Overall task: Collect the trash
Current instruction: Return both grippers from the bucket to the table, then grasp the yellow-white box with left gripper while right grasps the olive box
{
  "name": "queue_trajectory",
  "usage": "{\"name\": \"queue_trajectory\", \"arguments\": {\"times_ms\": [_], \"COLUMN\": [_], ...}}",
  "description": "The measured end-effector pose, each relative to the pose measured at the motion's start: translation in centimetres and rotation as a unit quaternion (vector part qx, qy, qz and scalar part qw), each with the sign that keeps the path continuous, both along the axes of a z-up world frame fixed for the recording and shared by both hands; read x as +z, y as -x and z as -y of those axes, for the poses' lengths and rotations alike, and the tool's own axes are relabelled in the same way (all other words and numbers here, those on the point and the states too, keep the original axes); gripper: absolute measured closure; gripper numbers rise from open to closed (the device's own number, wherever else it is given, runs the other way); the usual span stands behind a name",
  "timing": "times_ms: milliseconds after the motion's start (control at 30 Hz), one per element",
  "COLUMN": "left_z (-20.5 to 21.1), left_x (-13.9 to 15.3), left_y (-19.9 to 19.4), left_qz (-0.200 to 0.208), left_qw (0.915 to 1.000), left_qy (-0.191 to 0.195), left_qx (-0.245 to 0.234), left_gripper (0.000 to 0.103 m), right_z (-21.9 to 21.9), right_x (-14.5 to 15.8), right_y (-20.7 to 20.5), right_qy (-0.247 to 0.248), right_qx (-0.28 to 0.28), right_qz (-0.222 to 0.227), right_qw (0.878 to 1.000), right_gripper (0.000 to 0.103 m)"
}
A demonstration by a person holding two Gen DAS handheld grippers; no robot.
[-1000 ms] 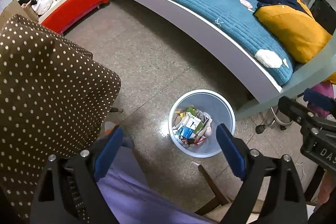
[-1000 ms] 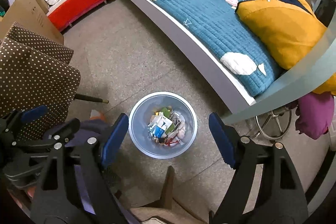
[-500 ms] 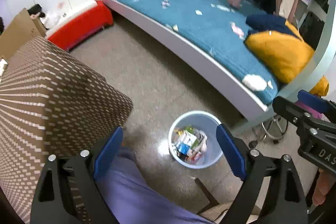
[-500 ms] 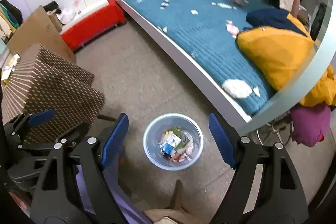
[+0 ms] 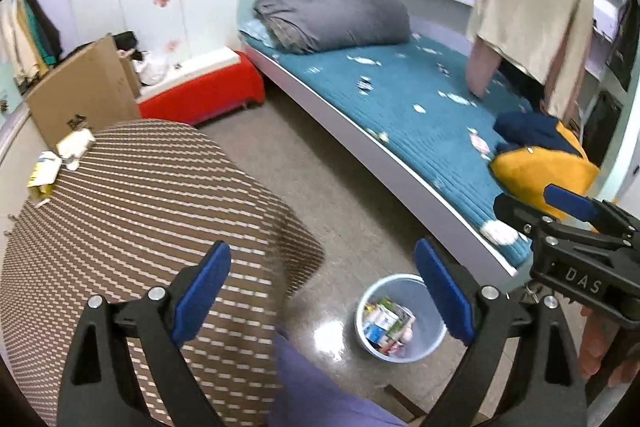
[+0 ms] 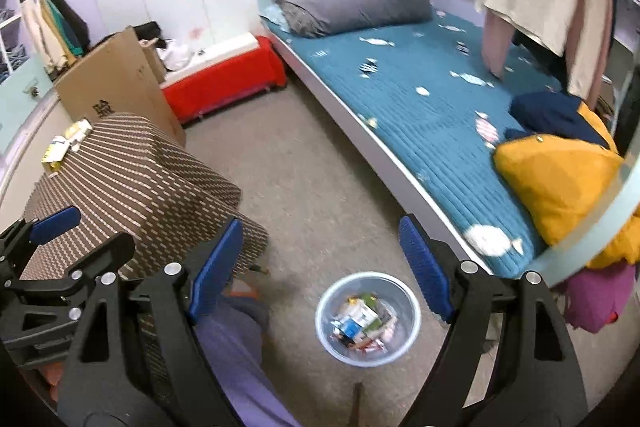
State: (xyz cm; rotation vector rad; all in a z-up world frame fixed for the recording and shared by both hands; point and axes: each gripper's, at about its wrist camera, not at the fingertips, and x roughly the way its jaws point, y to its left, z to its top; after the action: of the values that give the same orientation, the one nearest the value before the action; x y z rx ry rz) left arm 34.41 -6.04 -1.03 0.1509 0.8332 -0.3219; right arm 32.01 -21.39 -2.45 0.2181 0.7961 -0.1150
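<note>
A pale blue bin (image 5: 434, 341) (image 6: 412, 311) stands on the floor below both grippers, with packets and wrappers (image 5: 386, 323) (image 6: 362, 323) inside. More wrappers (image 5: 60, 159) (image 6: 66, 145) lie at the far corner of the table with the brown dotted cloth (image 5: 140, 227). Paper scraps (image 5: 364, 85) (image 6: 370, 67) are scattered over the blue bed. My left gripper (image 5: 322, 291) is open and holds nothing; it is high over the table edge and floor. My right gripper (image 6: 322, 263) is open and holds nothing too, above the bin.
A person's leg in purple trousers (image 5: 312, 387) (image 6: 236, 347) is under the grippers. The bed carries a grey quilt (image 5: 332, 17) and a yellow pillow (image 6: 560, 183). A red bench (image 5: 200, 97) and a cardboard box (image 5: 80, 95) stand by the far wall.
Both grippers have risen and tilted upward. The bin has slid lower and become smaller in both views, and the far wall and the whole bed have come into sight. Jaws stay wide.
</note>
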Motion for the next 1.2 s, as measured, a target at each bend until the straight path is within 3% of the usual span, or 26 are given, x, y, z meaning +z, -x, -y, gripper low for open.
{"name": "queue_trajectory", "arguments": {"times_ms": [200,567,900,1200], "left_z": [-5.7,-16.9,-27.9,-36.2], "left_x": [2.5,3.6,2.3,-1.6], "left_y": [-1.8,-5.8,-12.1,-21.2], "left_qz": [0.023,0.034,0.019,-0.026], "left_qw": [0.9981,0.9869,0.9731,0.9675], "left_qy": [0.006,-0.011,-0.039,-0.046], "left_qx": [0.058,0.158,0.226,0.247], "left_gripper": [0.010,0.010,0.010,0.010], "right_z": [-4.0,-14.6,-25.3,-32.4], "right_x": [1.9,3.9,2.7,0.8], "right_y": [-2.5,-9.9,-18.1,-24.7], "right_qy": [-0.009,-0.017,-0.020,0.005], "right_qx": [0.037,0.121,0.175,0.204], "right_qz": [0.019,0.031,0.003,-0.017], "right_qw": [0.999,0.992,0.984,0.979], "right_gripper": [0.021,0.019,0.016,0.016]}}
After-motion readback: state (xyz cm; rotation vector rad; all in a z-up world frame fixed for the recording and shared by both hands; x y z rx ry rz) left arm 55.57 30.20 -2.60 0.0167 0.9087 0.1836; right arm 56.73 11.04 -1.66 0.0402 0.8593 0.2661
